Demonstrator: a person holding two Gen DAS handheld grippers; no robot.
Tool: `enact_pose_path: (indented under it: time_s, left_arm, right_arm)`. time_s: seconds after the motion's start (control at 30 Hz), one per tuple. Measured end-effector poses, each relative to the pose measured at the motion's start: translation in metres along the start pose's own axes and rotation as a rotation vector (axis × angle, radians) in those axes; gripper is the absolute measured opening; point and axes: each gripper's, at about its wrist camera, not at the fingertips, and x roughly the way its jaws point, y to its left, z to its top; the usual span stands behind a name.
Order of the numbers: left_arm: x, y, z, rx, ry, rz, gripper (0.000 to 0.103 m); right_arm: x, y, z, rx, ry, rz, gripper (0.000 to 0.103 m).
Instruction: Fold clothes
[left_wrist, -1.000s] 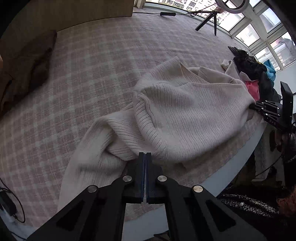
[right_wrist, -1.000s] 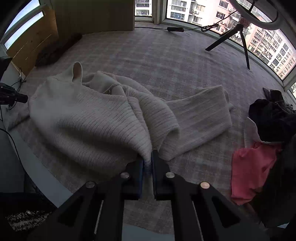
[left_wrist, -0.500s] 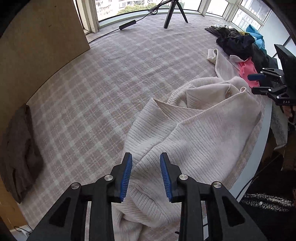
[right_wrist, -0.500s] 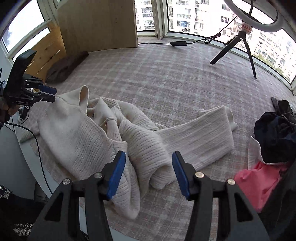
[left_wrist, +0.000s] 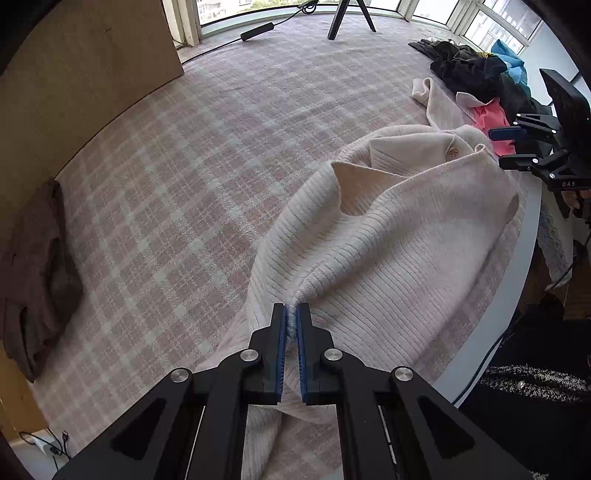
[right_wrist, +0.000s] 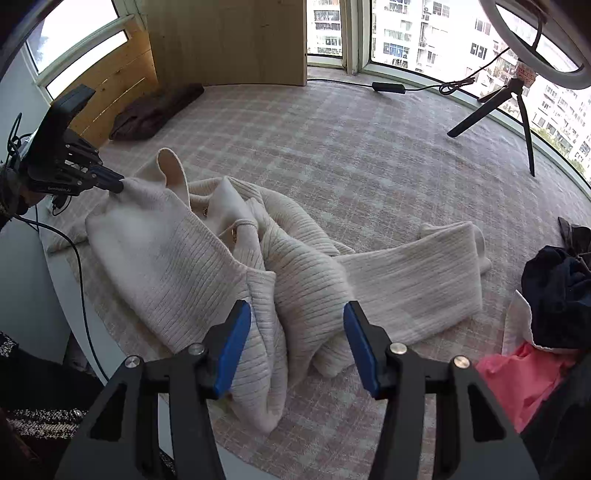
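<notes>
In the left wrist view our left gripper (left_wrist: 290, 320) sat at the bottom centre of the frame, its jaws having just closed, pinched tight on a small fold of the cream ribbed cardigan (left_wrist: 388, 236). The fabric rose in a ridge from that pinch toward the upper right of the frame, where a gold button (left_wrist: 452, 151) showed near the collar. The cardigan lay rumpled on the pink checked cloth (left_wrist: 177, 206) covering the table.

In the right wrist view our right gripper (right_wrist: 297, 339) filled the bottom centre, its blue pads (right_wrist: 232, 350) standing about half open and pressing on nothing, with a bunched part of the cardigan lying below and between them. One sleeve (right_wrist: 413, 280) stretched flat toward the right of that frame.

A pile of dark clothes (right_wrist: 557, 291) and a pink garment (right_wrist: 517, 380) lay at the right edge, near the sleeve's end. A brown garment (right_wrist: 155, 110) lay well apart at the upper left, against the wooden panel (right_wrist: 229, 40). A black tripod (right_wrist: 506, 107) stood at the upper right.
</notes>
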Motion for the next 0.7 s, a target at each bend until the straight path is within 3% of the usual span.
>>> enact_pose_path:
  time_s: [0.13, 0.27, 0.3, 0.37, 0.43, 0.47, 0.57, 0.6, 0.63, 0.7]
  left_arm:
    - [-0.025, 0.01, -0.025, -0.062, -0.055, -0.036, 0.005]
    - [-0.02, 0.009, -0.025, -0.038, -0.062, -0.018, 0.006]
    - [-0.018, 0.008, -0.023, -0.027, -0.063, -0.008, 0.01]
    - [-0.012, 0.007, -0.017, 0.011, -0.066, 0.037, 0.02]
    - [-0.004, 0.005, -0.011, 0.08, -0.063, 0.102, 0.039]
    - [0.001, 0.004, -0.01, 0.113, -0.057, 0.115, 0.04]
    - [0.018, -0.001, -0.006, 0.157, -0.022, 0.052, 0.039]
    - [0.026, -0.004, -0.003, 0.161, -0.01, 0.036, 0.028]
    - [0.034, -0.007, 0.0, 0.165, 0.001, 0.019, 0.006]
    - [0.04, -0.009, 0.003, 0.156, 0.006, 0.002, 0.006]
  right_arm:
    - [-0.001, 0.019, -0.004, -0.06, -0.002, 0.056, 0.052]
    - [0.023, 0.035, -0.009, -0.113, 0.076, 0.022, 0.05]
    - [0.03, 0.036, -0.009, -0.113, 0.1, 0.012, 0.047]
    - [0.039, 0.035, -0.01, -0.093, 0.12, 0.006, 0.019]
    - [0.039, 0.032, -0.011, -0.063, 0.115, 0.009, 0.017]
    - [0.038, 0.032, -0.011, -0.052, 0.114, 0.005, 0.013]
    - [0.031, 0.034, -0.015, -0.031, 0.107, -0.016, 0.012]
    - [0.03, 0.036, -0.016, -0.025, 0.108, -0.028, 0.012]
    - [0.029, 0.037, -0.017, -0.017, 0.108, -0.045, 0.012]
    - [0.023, 0.039, -0.017, -0.006, 0.093, -0.091, 0.01]
